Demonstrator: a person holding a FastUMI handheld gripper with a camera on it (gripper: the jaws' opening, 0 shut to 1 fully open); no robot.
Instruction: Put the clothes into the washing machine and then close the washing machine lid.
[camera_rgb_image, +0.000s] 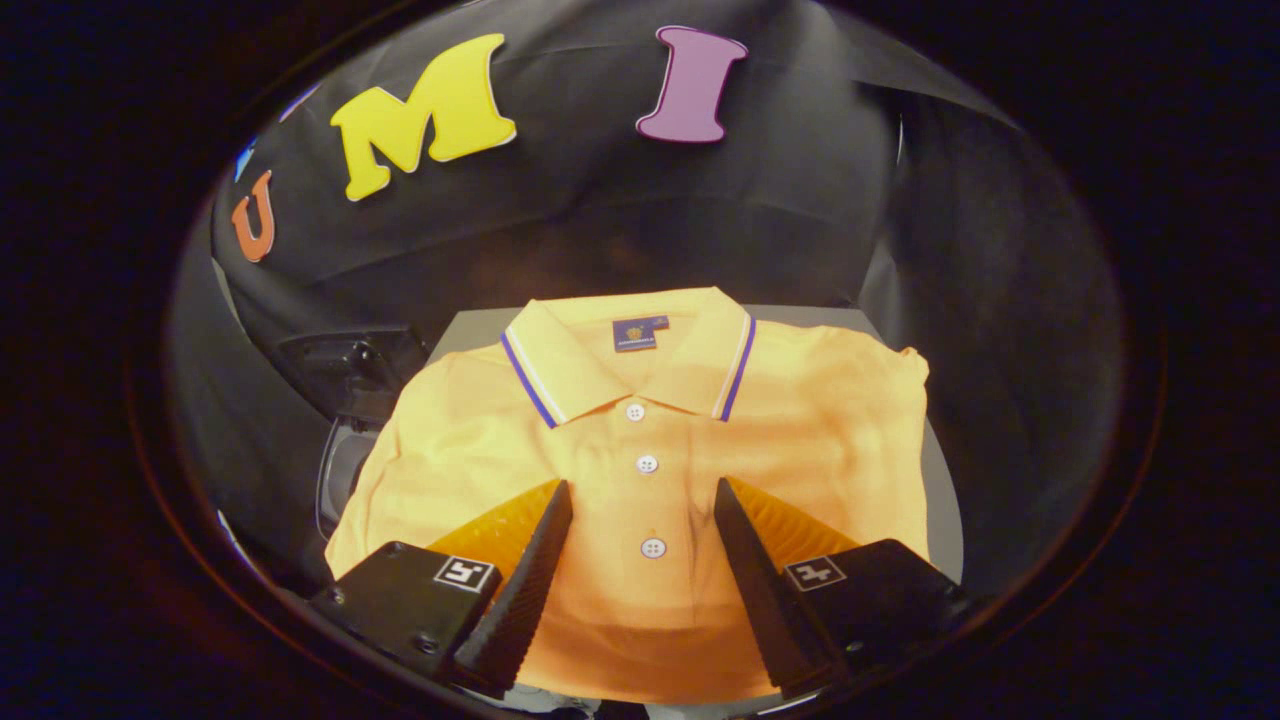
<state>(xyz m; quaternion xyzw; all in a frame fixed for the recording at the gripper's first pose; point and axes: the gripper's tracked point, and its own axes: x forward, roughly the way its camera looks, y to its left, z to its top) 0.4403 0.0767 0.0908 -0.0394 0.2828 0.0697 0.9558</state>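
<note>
Orange thing: a shirt (640, 470) with a collar and white buttons. It lies flat and folded on a grey table (945, 520).

Far left: a dark machine (350, 380) sits beside the table, just past the shirt's left edge. I think this is the washer, but it is too dark to be sure. I cannot tell if its lid is up or down.

Left finger: it sits over the near left part of the shirt. I cannot tell if it touches the cloth.

Middle: the gripper (641, 490) points at the shirt's front. The row of buttons runs between the two fingers. The lowest button is right between them.

Right finger: it sits over the near right part of the shirt, same as the left one.

Tool: the fingers are spread wide. They hold nothing. No cloth is pinched between them.

Far right: just bare table and the black cloth wall behind it.

Where the shirt is: on the table, not in the washer.

Done so far: nothing yet, as far as I can tell. The shirt looks neat and not picked up.

Left to do: squeeze the shirt, lift it, carry it left to the washer, drop it in, then shut the lid.

Watch out: the shirt is flat, so the fingers may need to bunch up some cloth to get a good hold.
</note>
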